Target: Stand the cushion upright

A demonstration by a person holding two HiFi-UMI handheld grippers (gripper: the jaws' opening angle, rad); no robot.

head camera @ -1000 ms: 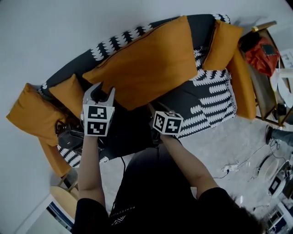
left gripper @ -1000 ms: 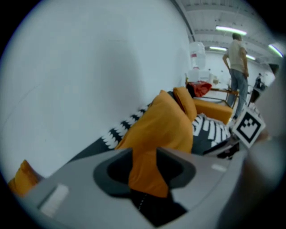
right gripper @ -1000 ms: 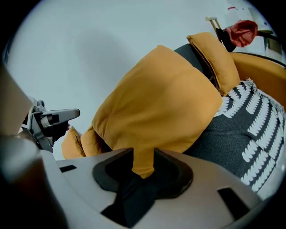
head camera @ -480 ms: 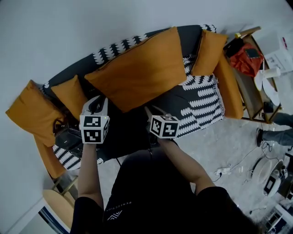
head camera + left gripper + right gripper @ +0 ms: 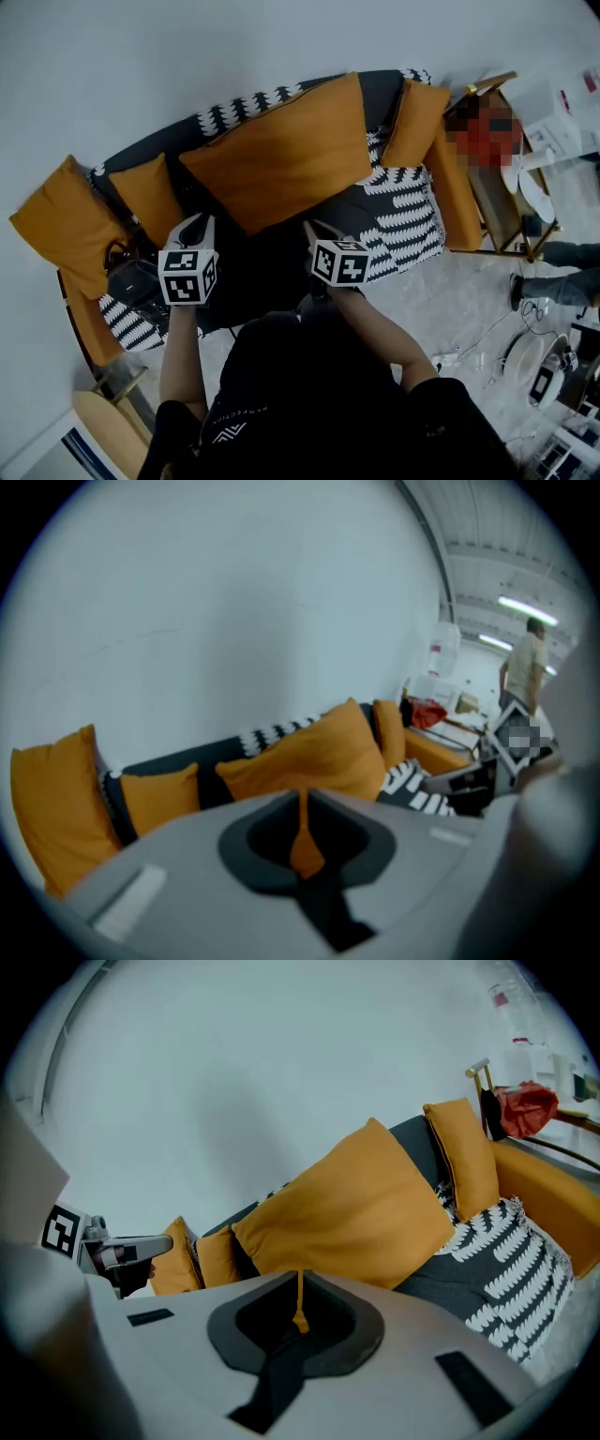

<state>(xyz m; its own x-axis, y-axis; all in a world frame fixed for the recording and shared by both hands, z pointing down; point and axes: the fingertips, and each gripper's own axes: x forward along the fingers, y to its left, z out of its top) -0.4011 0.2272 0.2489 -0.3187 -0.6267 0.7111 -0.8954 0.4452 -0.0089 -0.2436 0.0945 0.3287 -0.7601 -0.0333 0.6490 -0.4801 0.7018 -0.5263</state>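
A plain pale wall (image 5: pixel 187 56) stands behind a dark sofa (image 5: pixel 405 225) with a white pattern. At the sofa's right end is a wooden side table (image 5: pixel 495 192). The grey floor (image 5: pixel 441 291) carries loose cables (image 5: pixel 461 354) (strip lights (image 5: pixel 525 611) glow on the ceiling).

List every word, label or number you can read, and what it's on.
None readable.
Shirt print: too small to read.
Red label on a white container: blurred.
Left marker cube, right marker cube: square patterns only, no letters.
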